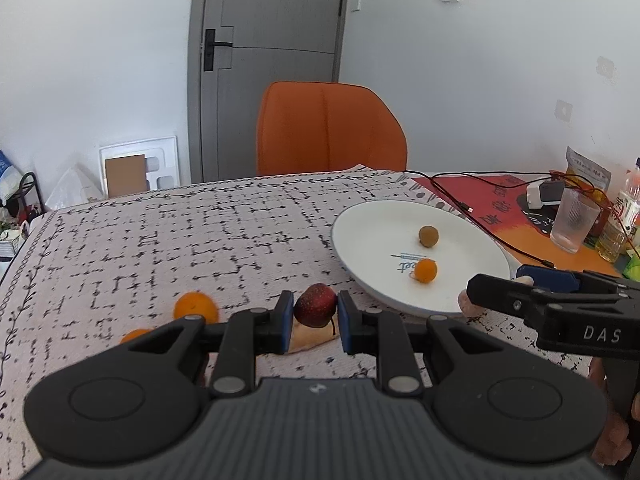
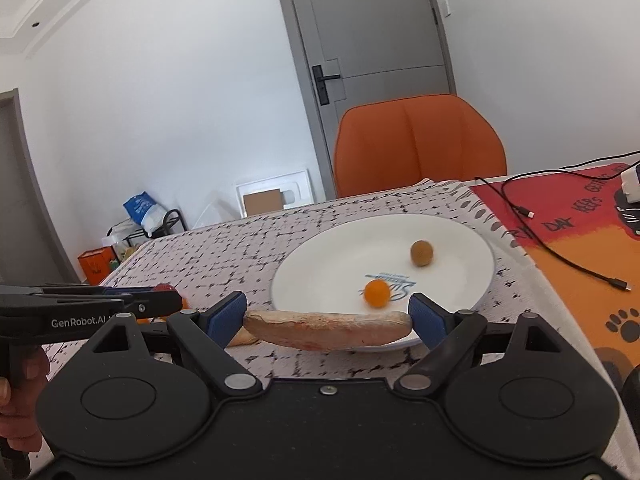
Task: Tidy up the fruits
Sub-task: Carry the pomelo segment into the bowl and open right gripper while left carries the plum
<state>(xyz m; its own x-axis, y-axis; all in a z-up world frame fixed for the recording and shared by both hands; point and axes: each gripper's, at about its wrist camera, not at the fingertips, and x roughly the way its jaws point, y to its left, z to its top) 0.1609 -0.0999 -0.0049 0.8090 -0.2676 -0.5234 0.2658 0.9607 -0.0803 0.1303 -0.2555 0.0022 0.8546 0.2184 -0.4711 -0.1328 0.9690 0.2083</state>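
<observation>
**Both grippers carrying fruit toward the plate**

The left gripper [image 1: 312, 322] pinches a small dark red fruit [image 1: 315, 305]. The right gripper [image 2: 326, 322] clamps a long pale fruit [image 2: 327, 330] end to end, at the near rim of the white plate [image 2: 460, 240]. Held only by its tips, it could twist and drop short; the round orange fruit [image 2: 377, 293] and brown fruit [image 2: 421, 253] could roll if bumped.

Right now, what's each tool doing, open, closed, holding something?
Left tool: closed on a dark red fruit.
Right tool: spread wide but gripping a long pale pinkish piece of food by its ends.

Soft even daylight, fisheye-bowed edges, slight blur
</observation>
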